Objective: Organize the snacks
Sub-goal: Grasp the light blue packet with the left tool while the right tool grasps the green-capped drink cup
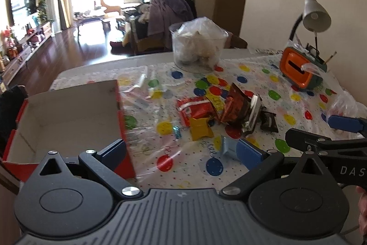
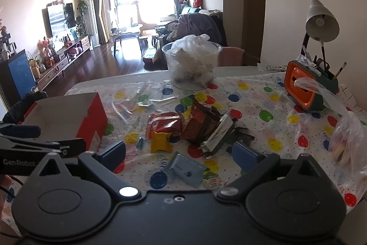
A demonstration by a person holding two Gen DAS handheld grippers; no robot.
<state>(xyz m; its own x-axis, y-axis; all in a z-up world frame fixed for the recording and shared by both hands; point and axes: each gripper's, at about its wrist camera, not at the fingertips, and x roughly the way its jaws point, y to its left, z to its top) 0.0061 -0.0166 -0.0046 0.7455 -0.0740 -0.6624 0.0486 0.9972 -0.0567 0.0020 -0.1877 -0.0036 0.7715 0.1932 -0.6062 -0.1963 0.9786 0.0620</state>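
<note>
A pile of snacks lies mid-table: a red packet (image 1: 195,108) (image 2: 166,124), a brown foil packet (image 1: 240,109) (image 2: 204,128), a yellow wrapped piece (image 1: 200,129) (image 2: 160,141), a dark small packet (image 1: 268,122) and a grey-blue packet (image 2: 187,169) (image 1: 227,146). An open, empty red cardboard box (image 1: 66,111) (image 2: 66,116) stands at the left. My left gripper (image 1: 181,148) is open and empty, near the box's right wall. My right gripper (image 2: 179,153) is open and empty, above the grey-blue packet.
A clear tub with a plastic bag (image 1: 199,45) (image 2: 191,61) stands at the table's far edge. An orange-green holder (image 1: 300,68) (image 2: 307,86) and a desk lamp (image 2: 321,22) are at the back right. A plastic bag (image 2: 348,137) lies at the right edge.
</note>
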